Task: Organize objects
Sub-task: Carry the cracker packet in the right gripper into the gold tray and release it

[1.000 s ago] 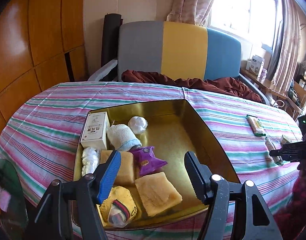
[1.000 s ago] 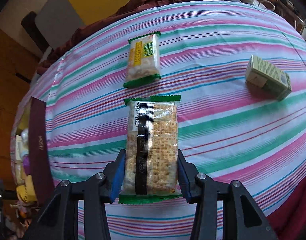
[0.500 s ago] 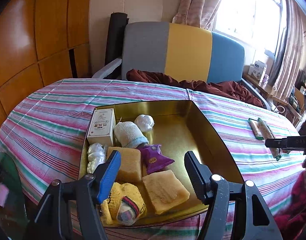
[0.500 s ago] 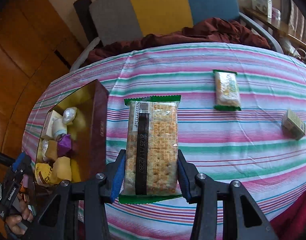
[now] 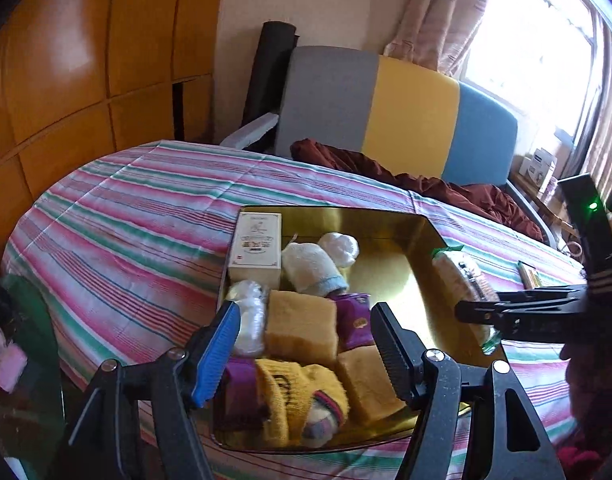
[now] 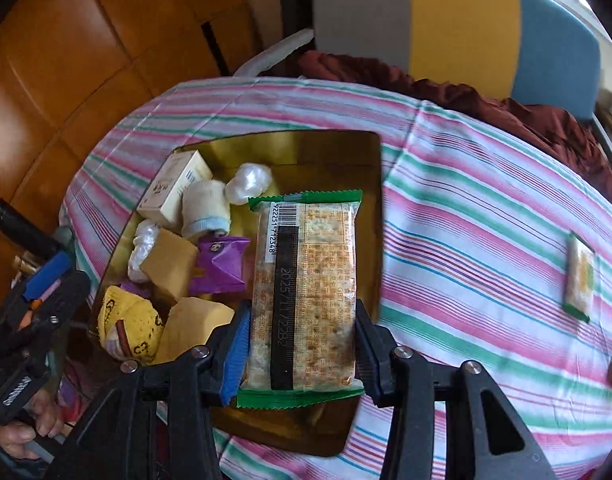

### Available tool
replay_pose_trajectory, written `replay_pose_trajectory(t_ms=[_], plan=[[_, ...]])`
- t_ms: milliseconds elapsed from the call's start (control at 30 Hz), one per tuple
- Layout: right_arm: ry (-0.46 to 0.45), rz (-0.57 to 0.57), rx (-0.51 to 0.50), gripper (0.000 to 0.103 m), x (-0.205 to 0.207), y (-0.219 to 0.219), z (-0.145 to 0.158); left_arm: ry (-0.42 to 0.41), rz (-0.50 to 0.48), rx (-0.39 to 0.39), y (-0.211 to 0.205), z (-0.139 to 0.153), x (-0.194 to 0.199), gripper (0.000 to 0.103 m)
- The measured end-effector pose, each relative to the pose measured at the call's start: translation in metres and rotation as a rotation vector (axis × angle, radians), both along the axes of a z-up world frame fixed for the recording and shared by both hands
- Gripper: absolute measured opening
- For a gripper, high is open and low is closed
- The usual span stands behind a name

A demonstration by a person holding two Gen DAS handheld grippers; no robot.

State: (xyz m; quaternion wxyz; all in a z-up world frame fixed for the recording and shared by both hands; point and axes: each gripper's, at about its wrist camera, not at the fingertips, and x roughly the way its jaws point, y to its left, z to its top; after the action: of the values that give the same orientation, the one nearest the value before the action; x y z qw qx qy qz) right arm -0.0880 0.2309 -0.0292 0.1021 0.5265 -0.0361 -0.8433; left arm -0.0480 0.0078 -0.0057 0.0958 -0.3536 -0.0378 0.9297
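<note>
1. Room: wood-panelled wall, a chair [image 5: 389,120] backed in grey, yellow and blue, a maroon cloth [image 5: 421,184] on its seat, and a curtained window.
2. Surface: desk under a pink, green and white striped cloth [image 6: 485,216].
3. Landmark: gold tray [image 6: 329,152], open-topped, on the desk in front of the chair.
4. Tray contents: white box [image 5: 257,246] in the far left corner; rolled white sock [image 5: 311,268] and clear-wrapped white ball [image 5: 339,249] beside it; purple packet [image 6: 222,264] near the middle; two yellow sponge blocks [image 5: 302,328]; yellow knit item [image 5: 302,404] at the near edge.
5. Right claw [image 6: 302,350]: clamped on both long sides of a green-edged cracker pack [image 6: 306,292], held above the tray's right half.
6. Left claw [image 5: 306,344]: spread wide, gripping nothing, above the tray's near edge.
7. Right of the tray, well apart: a smaller green-edged snack pack [image 6: 580,278] on the cloth.
</note>
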Motion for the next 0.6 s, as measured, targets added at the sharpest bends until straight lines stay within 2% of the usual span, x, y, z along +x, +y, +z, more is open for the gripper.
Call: replay_pose_trajectory(t_ms=[167,400,600], plan=[[-0.052,0.043,0.052,0.047,-0.029,-0.027,-0.023,-0.020,0.033,0.012,-0.015,-0.005,-0.007,0.070],[-0.096,0.019,0.093,0.047,-0.074,-0.048,-0.052,-0.040,0.051,0.021,-0.024,-0.012,-0.013,0.071],[-0.111,-0.007,0.053,0.048,-0.086,-0.053,-0.064,-0.056,0.060,0.019,-0.026,-0.018,-0.017,0.071]])
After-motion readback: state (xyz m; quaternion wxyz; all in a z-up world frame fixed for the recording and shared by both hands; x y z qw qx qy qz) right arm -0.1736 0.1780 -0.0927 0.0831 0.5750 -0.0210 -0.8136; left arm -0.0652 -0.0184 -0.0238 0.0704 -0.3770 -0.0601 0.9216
